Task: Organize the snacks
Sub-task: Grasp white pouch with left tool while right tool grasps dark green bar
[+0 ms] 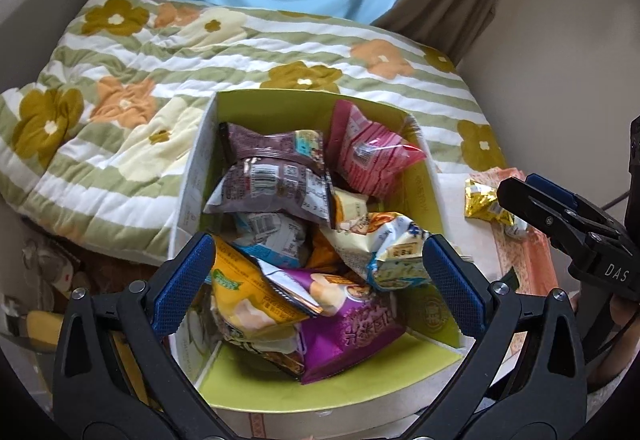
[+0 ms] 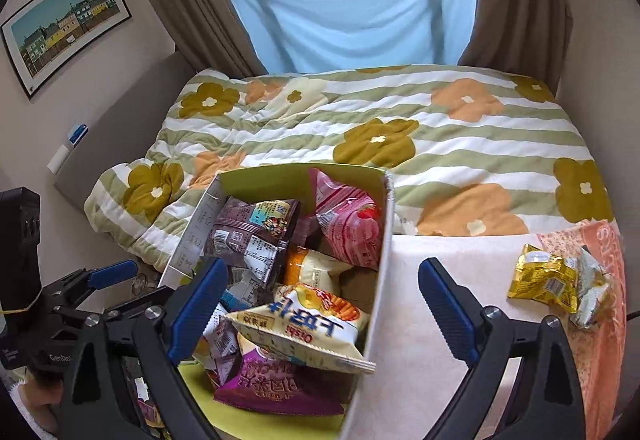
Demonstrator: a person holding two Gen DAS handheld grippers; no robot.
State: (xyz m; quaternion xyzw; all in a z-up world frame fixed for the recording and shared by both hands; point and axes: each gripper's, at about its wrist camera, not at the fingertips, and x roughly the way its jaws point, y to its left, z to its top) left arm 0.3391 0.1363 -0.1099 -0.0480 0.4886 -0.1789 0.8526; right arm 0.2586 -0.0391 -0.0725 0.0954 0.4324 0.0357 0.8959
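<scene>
Quilted bedspread (image 2: 400, 128), white and green striped with ochre and orange flowers: beyond both grippers, under the curtained window.

Open cardboard box with lime-green lining (image 1: 430, 192): directly ahead of and below the left gripper (image 1: 318, 280), whose blue-padded jaws stand wide with nothing between them. It lies ahead-left of the right gripper (image 2: 322, 310), whose jaws also stand wide and hold nothing, straddling the box's near-right wall.

Cream crisp packet with blue lettering (image 2: 304, 332): top of the heap, just ahead of the right gripper's left finger, long axis running left-near to right-far.

Purple foil packet (image 1: 344, 332): nearest in the box, between the left gripper's fingers.

Gold foil snack packet (image 2: 548, 276): outside the box on the pale cloth, well right of the right gripper, lying flat.
</scene>
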